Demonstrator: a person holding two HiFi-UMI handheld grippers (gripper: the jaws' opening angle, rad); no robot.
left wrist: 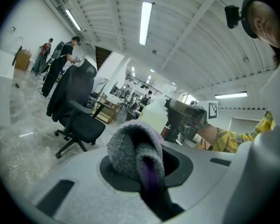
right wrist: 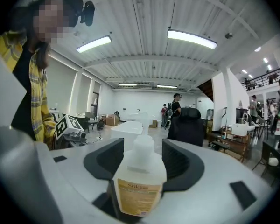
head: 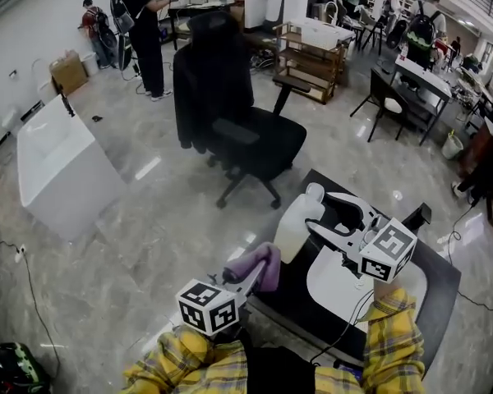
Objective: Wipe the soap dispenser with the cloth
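Observation:
The soap dispenser (head: 298,222) is a pale translucent bottle with a pump top and a tan label (right wrist: 133,195). My right gripper (head: 319,212) is shut on it and holds it off the black table; in the right gripper view my right gripper (right wrist: 139,171) has the bottle body wedged between its dark pads. A purple-grey fleecy cloth (head: 259,265) is bunched in my left gripper (head: 251,279), just below and left of the bottle. In the left gripper view the cloth (left wrist: 133,153) fills the jaws, with the bottle (left wrist: 154,118) and right gripper (left wrist: 186,118) close beyond it.
A black table (head: 435,273) carries a white oval tray (head: 333,290). A black office chair (head: 238,130) stands just beyond, a white tub (head: 57,162) to the left and wooden shelves (head: 312,56) further back. People stand at the far walls.

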